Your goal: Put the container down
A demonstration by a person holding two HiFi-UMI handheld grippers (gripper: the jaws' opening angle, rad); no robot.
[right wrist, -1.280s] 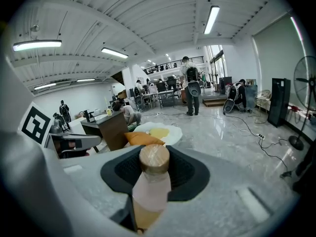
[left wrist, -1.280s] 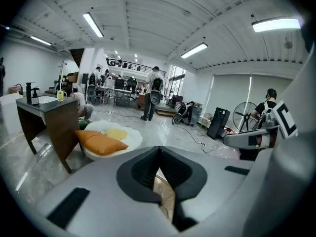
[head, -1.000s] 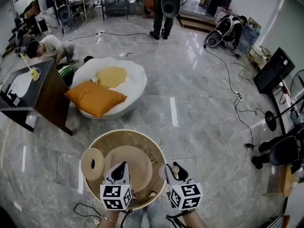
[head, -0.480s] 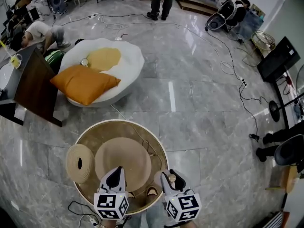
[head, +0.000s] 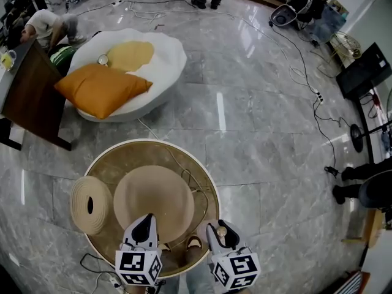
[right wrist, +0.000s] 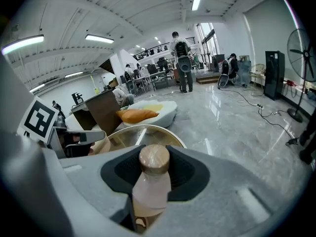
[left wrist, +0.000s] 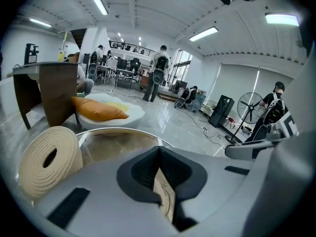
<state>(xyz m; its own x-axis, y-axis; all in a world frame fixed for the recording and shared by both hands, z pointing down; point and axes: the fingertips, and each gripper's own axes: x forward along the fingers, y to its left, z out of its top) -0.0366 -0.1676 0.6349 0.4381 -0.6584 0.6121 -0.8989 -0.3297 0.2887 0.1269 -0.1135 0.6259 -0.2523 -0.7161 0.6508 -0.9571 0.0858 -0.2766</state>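
The container, a pale pink bottle (right wrist: 151, 181) with a round wooden cap (head: 222, 230), stands upright between the jaws of my right gripper (head: 219, 233), which is shut on it above the near right rim of a round glass table (head: 107, 155). My left gripper (head: 146, 220) is beside it on the left, over the near edge of a round beige mat (head: 153, 202); its jaws (left wrist: 159, 167) meet with nothing between them. A rolled beige mat (head: 90, 205) lies on the table's left side.
A small object (head: 195, 243) sits on the glass between the grippers. Beyond the table are a white floor cushion with an orange pillow (head: 101, 87) and a dark desk (head: 30, 90). Cables (head: 306, 84) trail over the marble floor; a fan base (head: 357, 138) stands at the right.
Both grippers have come down together with the bottle toward the table, which now shows larger and closer. The bottle stays in the right jaws.
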